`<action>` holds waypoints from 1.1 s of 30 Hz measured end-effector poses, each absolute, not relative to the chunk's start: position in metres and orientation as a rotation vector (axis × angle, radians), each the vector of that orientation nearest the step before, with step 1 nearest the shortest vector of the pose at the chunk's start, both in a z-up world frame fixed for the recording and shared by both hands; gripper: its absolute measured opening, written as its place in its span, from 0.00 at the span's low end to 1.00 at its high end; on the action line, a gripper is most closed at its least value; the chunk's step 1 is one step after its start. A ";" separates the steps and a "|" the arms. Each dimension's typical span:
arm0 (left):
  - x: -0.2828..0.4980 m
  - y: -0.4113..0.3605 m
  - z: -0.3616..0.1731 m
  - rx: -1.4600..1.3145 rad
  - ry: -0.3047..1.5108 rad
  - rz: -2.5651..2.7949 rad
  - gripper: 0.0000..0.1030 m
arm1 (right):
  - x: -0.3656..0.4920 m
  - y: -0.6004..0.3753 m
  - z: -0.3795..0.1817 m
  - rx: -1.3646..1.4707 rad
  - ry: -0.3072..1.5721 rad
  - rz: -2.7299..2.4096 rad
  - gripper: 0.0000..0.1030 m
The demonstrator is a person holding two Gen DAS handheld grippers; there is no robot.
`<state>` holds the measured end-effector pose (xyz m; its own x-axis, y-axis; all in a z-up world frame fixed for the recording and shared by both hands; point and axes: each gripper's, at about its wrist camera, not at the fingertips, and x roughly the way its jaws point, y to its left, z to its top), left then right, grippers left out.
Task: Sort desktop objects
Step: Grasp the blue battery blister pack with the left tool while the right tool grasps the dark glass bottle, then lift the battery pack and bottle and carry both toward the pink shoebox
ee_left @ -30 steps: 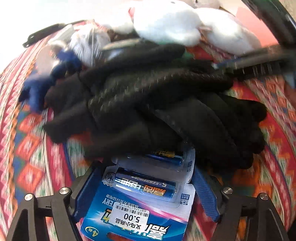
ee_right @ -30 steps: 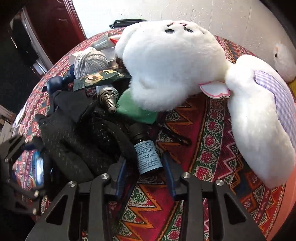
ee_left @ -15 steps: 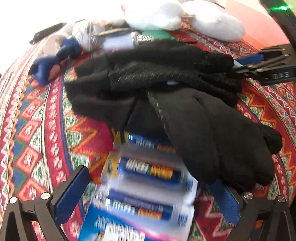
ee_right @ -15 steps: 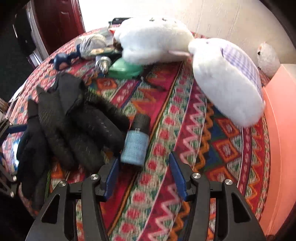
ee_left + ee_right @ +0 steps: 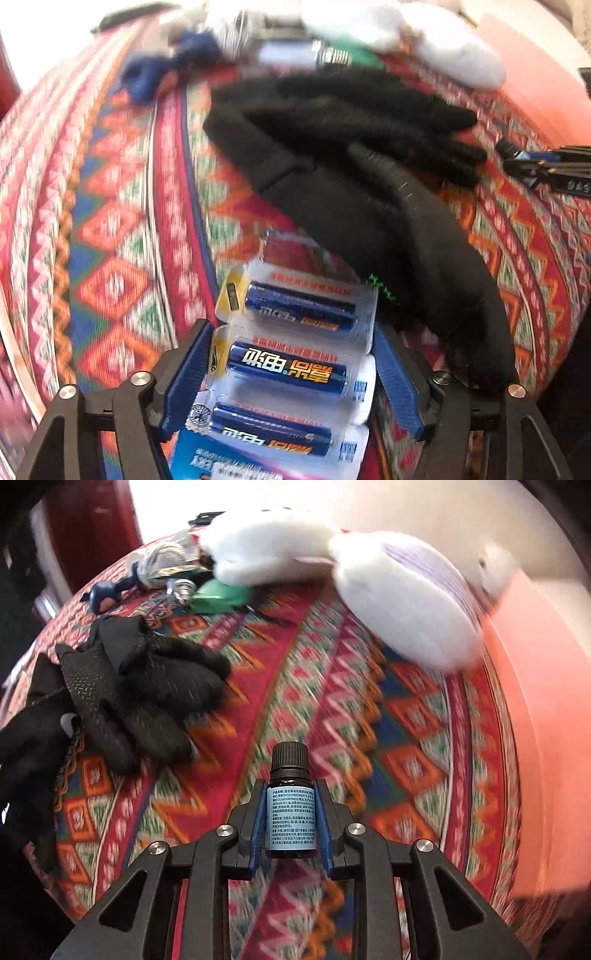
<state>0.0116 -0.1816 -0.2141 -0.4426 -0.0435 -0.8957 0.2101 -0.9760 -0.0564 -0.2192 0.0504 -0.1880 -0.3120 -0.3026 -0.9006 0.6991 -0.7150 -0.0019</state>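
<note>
A blister pack of blue batteries sits between the blue pads of my left gripper. Its jaws are closing and both pads touch the pack's sides. The pack lies in front of a pile of black gloves on the patterned tablecloth. My right gripper holds a small dark bottle with a pale blue label and a black cap. Those jaws are closing too, with the pads pressed on the bottle above the cloth. The right gripper's fingers show at the right edge of the left wrist view.
Two white plush toys lie at the back, with a green item, a light bulb, a yarn ball and a blue figure beside them. A salmon-pink box borders the cloth on the right. The gloves lie at left.
Both grippers pulled back from the pile. The left one opened wide, then closed on the battery pack. The right one opened around the lying bottle, then shut on it and carried it away from the gloves.
</note>
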 end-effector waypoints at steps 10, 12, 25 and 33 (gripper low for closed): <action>0.031 -0.165 -0.228 1.650 0.168 -2.460 0.97 | -0.208 0.045 -0.191 1.313 0.510 -2.083 0.25; 0.036 -0.168 -0.223 1.606 0.194 -2.465 0.78 | -0.194 0.038 -0.199 1.318 0.488 -2.086 0.25; 0.085 -0.164 -0.171 1.355 0.311 -2.525 0.76 | -0.159 0.037 -0.181 1.282 0.449 -2.108 0.25; 0.084 -0.154 -0.154 1.327 0.299 -2.572 0.49 | -0.124 0.054 -0.151 1.229 0.418 -2.120 0.25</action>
<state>0.0838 -0.1539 -0.1535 -0.5628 -0.1108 -0.8191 0.2960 -0.9523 -0.0746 -0.1245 0.0539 -0.1513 -0.3544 -0.3712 -0.8583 0.6695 -0.7415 0.0442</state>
